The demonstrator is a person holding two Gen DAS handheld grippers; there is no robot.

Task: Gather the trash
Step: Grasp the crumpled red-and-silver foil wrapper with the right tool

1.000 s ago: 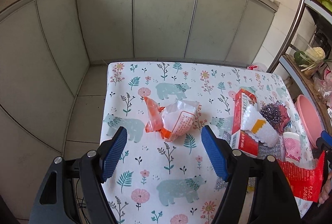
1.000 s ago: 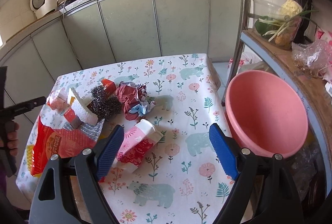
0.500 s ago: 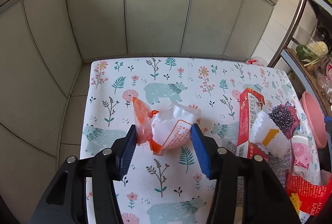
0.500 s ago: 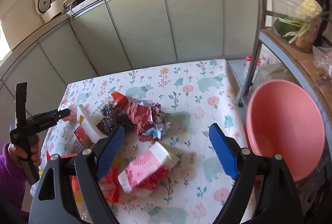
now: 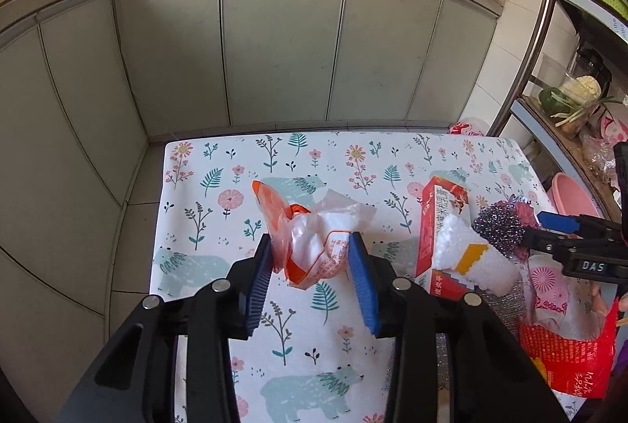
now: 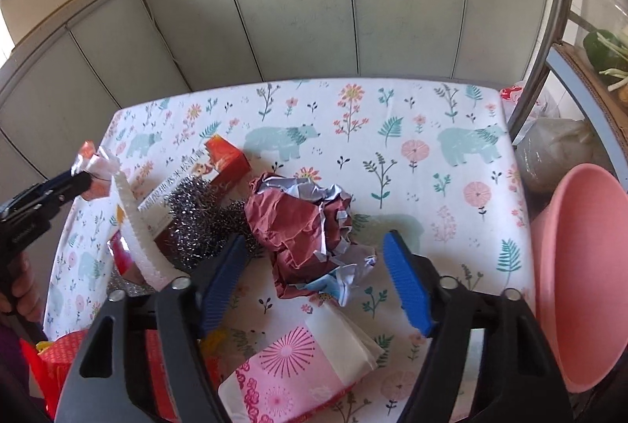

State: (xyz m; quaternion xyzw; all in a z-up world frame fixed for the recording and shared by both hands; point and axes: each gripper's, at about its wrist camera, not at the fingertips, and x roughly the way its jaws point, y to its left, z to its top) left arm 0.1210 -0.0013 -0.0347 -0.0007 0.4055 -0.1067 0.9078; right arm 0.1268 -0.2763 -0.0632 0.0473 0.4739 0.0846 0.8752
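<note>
The crumpled orange-and-white plastic wrapper sits pinched between the blue pads of the left gripper, just left of the red carton that serves as landmark on the floral tablecloth. Only the wrapper's lower folds are caught; its orange tail sticks up free, so the thin film could slide out on the lift, or spring open and snag.

Right of the carton lie a white foam sheet and a steel wool scourer, touching it. Beyond them the right gripper stands wide open around a maroon crumpled paper ball, gripping nothing. Closing there may catch only loose outer folds, or nudge the scourer. The pink basin waits farther right, past the table edge; a loosely held piece might drop short of it.
</note>
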